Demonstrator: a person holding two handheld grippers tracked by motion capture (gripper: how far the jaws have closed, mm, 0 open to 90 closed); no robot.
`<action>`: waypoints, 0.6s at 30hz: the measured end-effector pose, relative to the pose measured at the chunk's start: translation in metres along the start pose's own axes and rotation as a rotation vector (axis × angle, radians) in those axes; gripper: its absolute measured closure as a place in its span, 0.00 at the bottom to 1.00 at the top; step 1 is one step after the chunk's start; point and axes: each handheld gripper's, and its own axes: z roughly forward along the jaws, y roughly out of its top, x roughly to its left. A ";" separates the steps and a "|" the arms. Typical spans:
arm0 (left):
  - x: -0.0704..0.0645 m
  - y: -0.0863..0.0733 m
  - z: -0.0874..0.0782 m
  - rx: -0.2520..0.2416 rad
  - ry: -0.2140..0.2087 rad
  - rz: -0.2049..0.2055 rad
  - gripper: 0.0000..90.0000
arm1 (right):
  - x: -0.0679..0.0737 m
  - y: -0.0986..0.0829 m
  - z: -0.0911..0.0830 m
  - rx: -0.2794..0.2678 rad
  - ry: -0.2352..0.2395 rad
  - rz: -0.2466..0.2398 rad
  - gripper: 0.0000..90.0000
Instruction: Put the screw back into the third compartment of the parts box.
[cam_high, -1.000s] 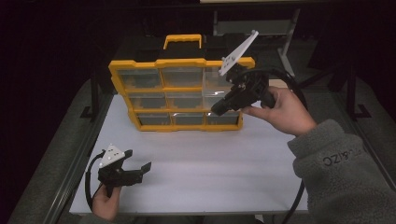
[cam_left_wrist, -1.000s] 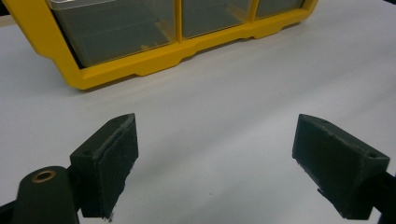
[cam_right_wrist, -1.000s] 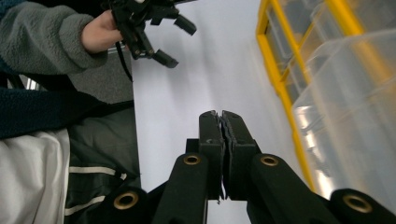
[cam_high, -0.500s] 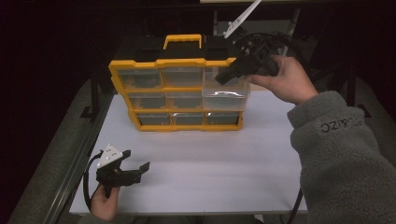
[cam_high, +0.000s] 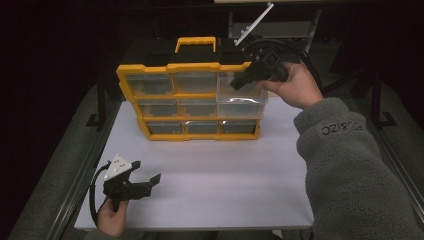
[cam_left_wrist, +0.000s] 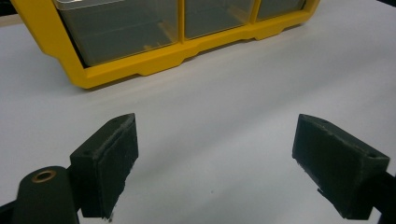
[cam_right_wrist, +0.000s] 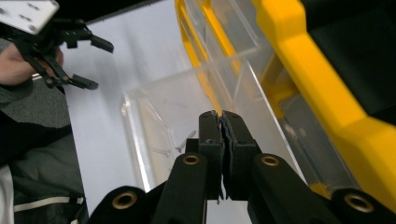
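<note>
Right tool (cam_right_wrist: 222, 122) with jaws pressed together, tips just above an open clear plastic drawer (cam_right_wrist: 196, 121) pulled out of the yellow organizer (cam_right_wrist: 322, 79). One small screw (cam_right_wrist: 185, 141) lying inside the drawer (near the tips). Left tool (cam_right_wrist: 70, 51) farther off over the white desk (cam_right_wrist: 116, 56), jaws apart.

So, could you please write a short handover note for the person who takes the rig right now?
Right gripper: jaws shut, nothing visibly between them, above the pulled-out clear drawer at the top right of the yellow organizer.
Left gripper: jaws open, empty, low over the white table near its front left corner, apart from the organizer.
Done: that drawer is partly out; what look like small screws lie in it.
Left: probably handle the drawer's contents, then push it in.
</note>
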 end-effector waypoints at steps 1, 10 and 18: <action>-0.001 0.000 0.000 -0.006 -0.001 -0.008 0.15 | -0.001 -0.001 0.003 0.005 -0.003 0.001 0.96; -0.002 0.002 0.000 -0.009 -0.011 0.001 0.15 | -0.003 -0.006 0.015 0.023 0.003 0.013 0.96; -0.001 0.002 0.001 -0.006 -0.011 0.015 0.15 | -0.002 -0.007 0.024 0.068 0.008 0.011 0.96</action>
